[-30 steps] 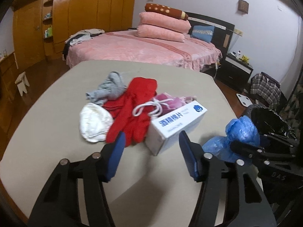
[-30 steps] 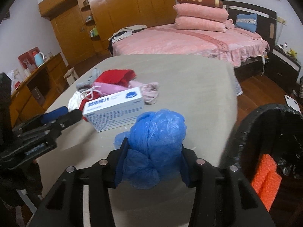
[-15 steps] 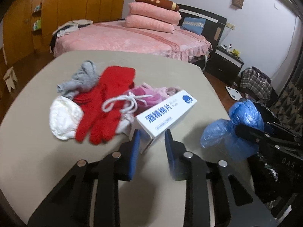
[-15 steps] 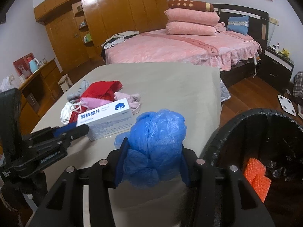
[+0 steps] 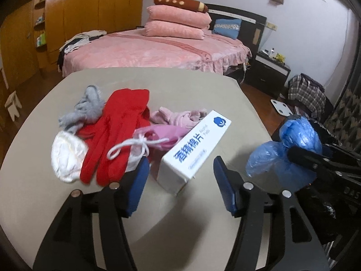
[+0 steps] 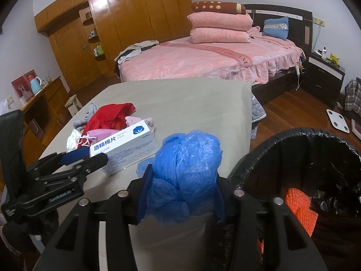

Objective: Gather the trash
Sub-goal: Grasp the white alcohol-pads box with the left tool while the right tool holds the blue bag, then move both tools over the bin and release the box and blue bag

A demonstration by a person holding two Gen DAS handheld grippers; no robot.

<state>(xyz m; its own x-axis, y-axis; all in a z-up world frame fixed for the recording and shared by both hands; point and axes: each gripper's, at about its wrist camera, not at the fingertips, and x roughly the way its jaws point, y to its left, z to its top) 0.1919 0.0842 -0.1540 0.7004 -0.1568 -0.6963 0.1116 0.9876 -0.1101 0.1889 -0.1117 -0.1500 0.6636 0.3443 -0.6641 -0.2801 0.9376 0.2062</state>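
The crumpled blue plastic bag point(image 6: 185, 176) is pinched between the two fingers of the right gripper point(image 6: 180, 194), held above the near right edge of the beige table point(image 6: 180, 103), just beside the rim of the black-lined trash bin point(image 6: 300, 151). Inside the bin an orange textured piece point(image 6: 300, 207) lies against the dark liner. In the left wrist view the same bag point(image 5: 293, 151) shows at the right, clamped in the dark fingers of the other tool. The left gripper point(image 5: 180, 178) has its blue-padded fingers point(image 5: 137, 185) spread wide and holds nothing; the near corner of the white box with blue print point(image 5: 194, 149) sits between them, and I cannot tell whether either pad touches it. The box lies flat on the table, slanted away to the right. To its left is a heap of small things: red gloves point(image 5: 115, 131), a grey knitted piece point(image 5: 88, 108), a white crumpled item point(image 5: 67, 158), a pink mask with a white cord point(image 5: 162, 135) and a pale pink cloth point(image 5: 178, 117). Beyond the table stands a bed with a pink cover point(image 5: 153, 52).
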